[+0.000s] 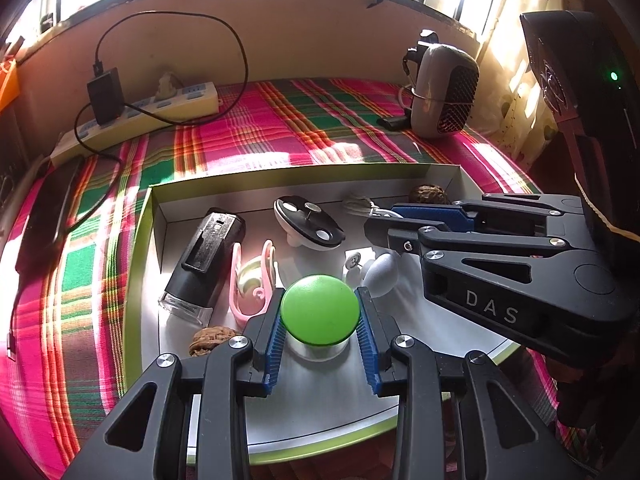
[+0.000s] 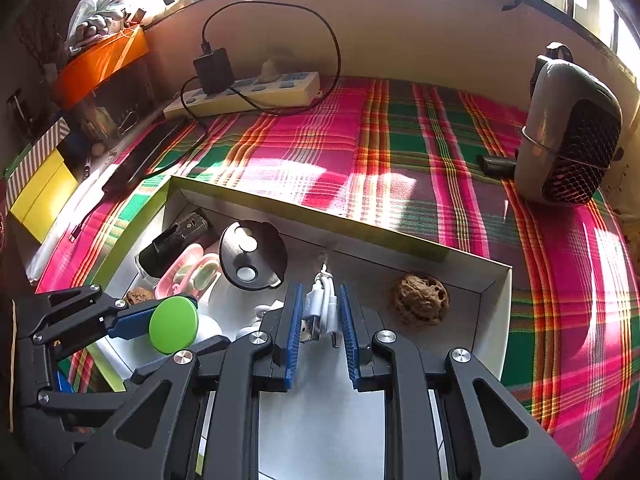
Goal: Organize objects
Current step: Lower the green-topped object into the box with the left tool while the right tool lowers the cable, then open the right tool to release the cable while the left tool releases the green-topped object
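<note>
**Ana:** Since the left claw has its blue ribbed pads pressed on both sides of the green-capped knob, I'd judge it is about to lift that piece out of the box.

**Ben:** And the right claw?

**Ana:** Partly open, straddling the white cable without touching it; holding nothing.

**Ben:** Why does everything sit in that box?

**Ana:** Probably as the sorting bin: thin card walls, green rim, on the plaid cloth of the tabletop.

**Ben:** What about textures?

**Ana:** The cap is smooth, matte and domed over a pale base. A wrinkled walnut lies in the far corner, another walnut near the left claw. There's also a glossy pink clip and a boxy black gadget.
</note>
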### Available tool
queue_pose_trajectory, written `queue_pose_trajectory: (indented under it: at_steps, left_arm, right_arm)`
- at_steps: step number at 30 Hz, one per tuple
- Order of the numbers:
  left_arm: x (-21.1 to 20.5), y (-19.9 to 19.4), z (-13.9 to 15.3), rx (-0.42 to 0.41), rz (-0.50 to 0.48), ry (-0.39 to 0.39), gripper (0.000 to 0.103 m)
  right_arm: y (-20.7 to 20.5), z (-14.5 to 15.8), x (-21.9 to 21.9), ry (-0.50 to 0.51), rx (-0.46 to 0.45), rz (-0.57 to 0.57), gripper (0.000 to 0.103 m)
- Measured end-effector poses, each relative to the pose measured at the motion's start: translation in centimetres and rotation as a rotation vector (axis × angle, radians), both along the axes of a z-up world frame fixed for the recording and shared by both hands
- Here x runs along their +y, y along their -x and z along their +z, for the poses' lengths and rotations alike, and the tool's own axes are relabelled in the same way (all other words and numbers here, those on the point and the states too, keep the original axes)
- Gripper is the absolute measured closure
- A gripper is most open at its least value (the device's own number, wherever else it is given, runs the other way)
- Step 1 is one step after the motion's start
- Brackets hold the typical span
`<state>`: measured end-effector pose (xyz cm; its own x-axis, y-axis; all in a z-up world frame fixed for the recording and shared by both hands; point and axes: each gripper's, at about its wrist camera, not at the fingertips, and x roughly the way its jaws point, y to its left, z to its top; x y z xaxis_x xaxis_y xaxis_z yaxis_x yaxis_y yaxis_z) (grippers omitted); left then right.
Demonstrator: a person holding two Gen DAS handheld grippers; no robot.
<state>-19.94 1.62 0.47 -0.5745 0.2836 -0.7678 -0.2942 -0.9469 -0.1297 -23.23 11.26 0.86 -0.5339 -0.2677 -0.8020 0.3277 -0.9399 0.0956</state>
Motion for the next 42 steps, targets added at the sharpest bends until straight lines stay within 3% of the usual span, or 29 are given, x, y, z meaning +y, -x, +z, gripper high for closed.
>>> queue_pose_trajectory:
  at_steps: [19, 27, 31, 42]
  left_arm:
    - [0.0, 0.1, -0.1, 0.002, -0.003, 0.006, 0.071]
    - [0.0, -0.1, 0.1, 0.002, 0.001, 0.005, 0.071]
    - [0.0, -0.4, 0.4, 0.009, 0.001, 0.006, 0.071]
    - [0.0, -1.7, 1.4, 0.036, 0.002, -0.002, 0.07]
  right_arm:
    - [0.0, -0.1, -0.1, 0.001, -0.003, -0.009, 0.082]
    - [-0.3, 0.4, -0.4, 0.005, 0.01, -0.005, 0.079]
    - [-0.6, 0.7, -0.4, 0.009, 0.016, -0.009, 0.07]
    - [-2.1, 2.3, 0.0, 0.029, 0.051, -0.026, 0.07]
